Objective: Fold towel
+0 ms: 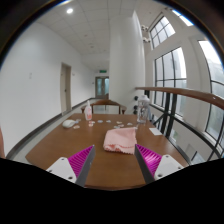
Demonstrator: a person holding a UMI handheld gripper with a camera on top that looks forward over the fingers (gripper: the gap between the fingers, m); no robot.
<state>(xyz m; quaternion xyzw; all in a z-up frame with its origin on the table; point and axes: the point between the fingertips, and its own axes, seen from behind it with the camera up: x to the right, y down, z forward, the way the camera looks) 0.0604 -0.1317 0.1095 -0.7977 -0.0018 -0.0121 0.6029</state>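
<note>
A pink towel (121,138) lies bunched on the brown wooden table (75,140), just ahead of my fingers and slightly toward the right one. My gripper (113,162) is open, with nothing between its magenta pads (82,160). The fingers hover above the near part of the table, a short way back from the towel's near edge. The right pad (148,157) is close beside the towel's right corner but apart from it.
At the table's far end stand a pink bottle (88,111), a white bowl (69,123) and small scattered items. A wooden handrail (185,96) and large windows run along the right. A corridor with doors stretches beyond.
</note>
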